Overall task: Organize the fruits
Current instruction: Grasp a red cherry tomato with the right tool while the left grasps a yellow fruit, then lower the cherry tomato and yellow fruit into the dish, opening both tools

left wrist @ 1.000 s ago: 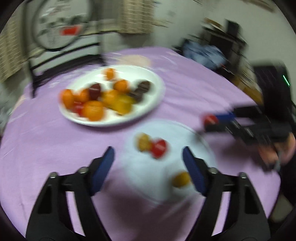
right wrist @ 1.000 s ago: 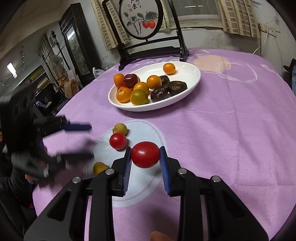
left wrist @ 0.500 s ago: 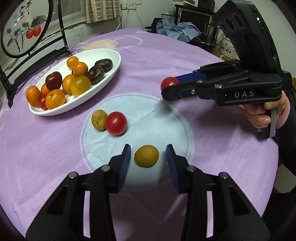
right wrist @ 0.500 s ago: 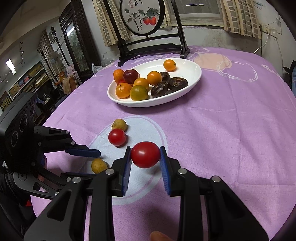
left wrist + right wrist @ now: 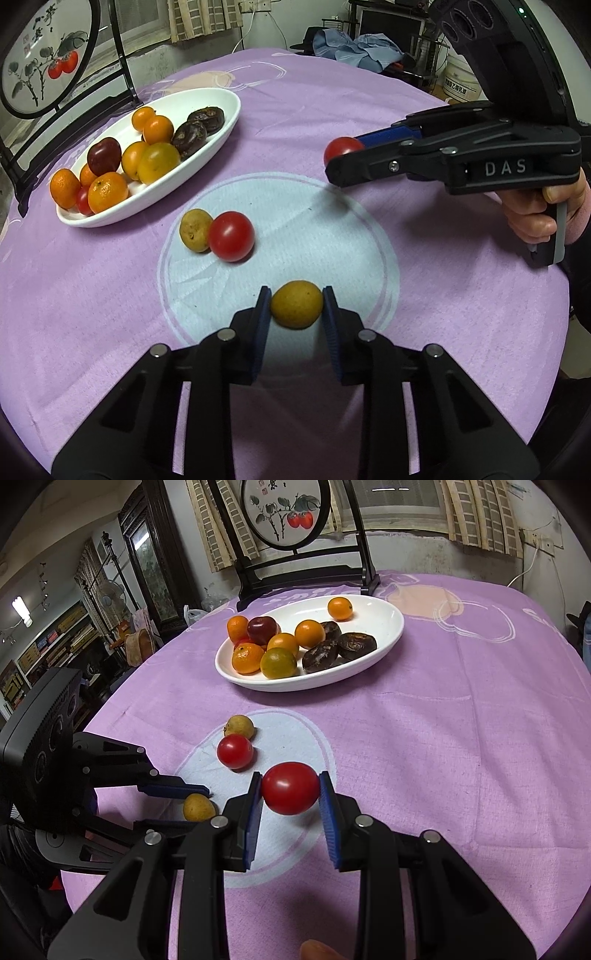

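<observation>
1. Low in the centre of the left wrist view, the left gripper [image 5: 296, 309] has its blue-padded jaws pressed against both sides of a yellow fruit [image 5: 296, 303].
2. Low centre in the right wrist view, the right gripper [image 5: 290, 794] has its jaws clamped on a red tomato [image 5: 290, 787].
3. Just above the left jaws, a second tomato [image 5: 231, 236] touches a brownish-yellow fruit [image 5: 195, 230] on the purple-clothed worktop [image 5: 92, 280].
4. At upper left, the white oval dish [image 5: 207, 147] holds oranges [image 5: 108, 192], a dark red plum [image 5: 104, 156] and two dark brown fruits [image 5: 191, 136].
</observation>
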A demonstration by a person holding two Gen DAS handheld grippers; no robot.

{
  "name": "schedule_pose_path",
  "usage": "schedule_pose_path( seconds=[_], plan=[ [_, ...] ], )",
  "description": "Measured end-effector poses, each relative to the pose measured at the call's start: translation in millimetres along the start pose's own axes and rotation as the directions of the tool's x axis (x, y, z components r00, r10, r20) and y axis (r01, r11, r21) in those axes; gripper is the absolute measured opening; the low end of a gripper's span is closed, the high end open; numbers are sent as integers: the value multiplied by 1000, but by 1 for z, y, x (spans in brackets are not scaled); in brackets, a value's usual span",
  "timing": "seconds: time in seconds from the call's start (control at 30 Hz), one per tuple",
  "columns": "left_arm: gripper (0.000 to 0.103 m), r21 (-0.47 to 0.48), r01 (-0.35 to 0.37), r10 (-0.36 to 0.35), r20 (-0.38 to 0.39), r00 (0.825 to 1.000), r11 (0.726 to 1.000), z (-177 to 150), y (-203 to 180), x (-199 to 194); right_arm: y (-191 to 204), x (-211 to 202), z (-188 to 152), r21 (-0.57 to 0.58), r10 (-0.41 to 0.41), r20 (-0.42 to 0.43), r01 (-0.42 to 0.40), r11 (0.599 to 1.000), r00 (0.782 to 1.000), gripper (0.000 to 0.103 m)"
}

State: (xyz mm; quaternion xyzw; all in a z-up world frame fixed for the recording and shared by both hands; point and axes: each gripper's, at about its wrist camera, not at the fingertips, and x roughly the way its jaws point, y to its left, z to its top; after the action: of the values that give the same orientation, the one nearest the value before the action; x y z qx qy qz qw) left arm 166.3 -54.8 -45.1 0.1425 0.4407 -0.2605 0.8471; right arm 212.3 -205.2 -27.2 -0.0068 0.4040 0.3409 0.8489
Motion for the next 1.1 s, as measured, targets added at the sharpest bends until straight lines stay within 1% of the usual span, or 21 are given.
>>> schedule_pose_path(
  seconds=[0.13, 0.23, 0.33, 0.43, 0.5, 0.57, 0.63, 0.67, 0.73, 0.8, 0.83, 0.93, 0.97, 1.0, 1.03, 1.07, 1.1],
  plan=[
    [28, -3, -7, 7, 6, 1000, 1000, 0, 0, -2, 2, 2, 0, -9, 4, 1, -4, 1000, 1000, 30],
    [28, -21, -9, 9, 37, 999, 1000, 2, 3, -11, 5, 4, 0, -29, 22, 5, -22, 999, 1000, 30],
    [28, -73, -5, 12, 90, 996, 997, 5, 12, -24, 8, 7, 2, -43, 66, -1, -66, 997, 998, 30],
    [28, -142, -6, 27, 145, 989, 990, 11, 26, -37, 13, 9, 12, -39, 100, 27, -99, 994, 995, 30],
    [28, -204, -14, 52, 181, 982, 979, 18, 42, -43, 13, 11, 23, -21, 103, 60, -102, 995, 993, 30],
    [28, -277, -37, 97, 205, 974, 960, 28, 59, -45, 10, 15, 37, -6, 73, 110, -73, 997, 991, 30],
    [28, -324, -76, 153, 219, 964, 943, 35, 71, -46, 6, 22, 52, 11, 45, 148, -47, 999, 988, 30],
    [28, -351, -109, 196, 224, 955, 930, 41, 80, -44, 3, 26, 59, 23, 29, 168, -33, 999, 985, 30],
    [28, -388, -146, 245, 219, 945, 910, 51, 94, -40, -2, 34, 71, 38, -3, 201, -5, 999, 980, 30],
    [28, -431, -160, 275, 219, 936, 888, 63, 110, -36, -10, 42, 85, 63, -35, 234, 21, 998, 972, 30],
    [28, -447, -171, 295, 223, 929, 878, 71, 117, -34, -13, 46, 90, 75, -46, 240, 29, 997, 970, 30],
    [28, -469, -179, 323, 246, 914, 865, 88, 130, -31, -27, 60, 104, 113, -68, 253, 40, 993, 965, 31],
    [28, -478, -178, 327, 249, 911, 860, 93, 134, -29, -29, 63, 107, 115, -76, 261, 47, 992, 962, 35],
    [28, -490, -177, 332, 250, 910, 854, 100, 140, -25, -30, 66, 110, 111, -98, 275, 70, 991, 956, 50],
    [29, -498, -181, 339, 247, 908, 848, 105, 143, -22, -30, 65, 110, 112, -122, 281, 94, 989, 952, 62],
    [38, -512, -195, 358, 241, 902, 837, 108, 147, -19, -30, 63, 110, 116, -143, 286, 114, 987, 947, 68],
    [54, -531, -214, 382, 229, 895, 820, 109, 148, -19, -30, 61, 109, 117, -146, 288, 116, 986, 946, 68]
  ],
)
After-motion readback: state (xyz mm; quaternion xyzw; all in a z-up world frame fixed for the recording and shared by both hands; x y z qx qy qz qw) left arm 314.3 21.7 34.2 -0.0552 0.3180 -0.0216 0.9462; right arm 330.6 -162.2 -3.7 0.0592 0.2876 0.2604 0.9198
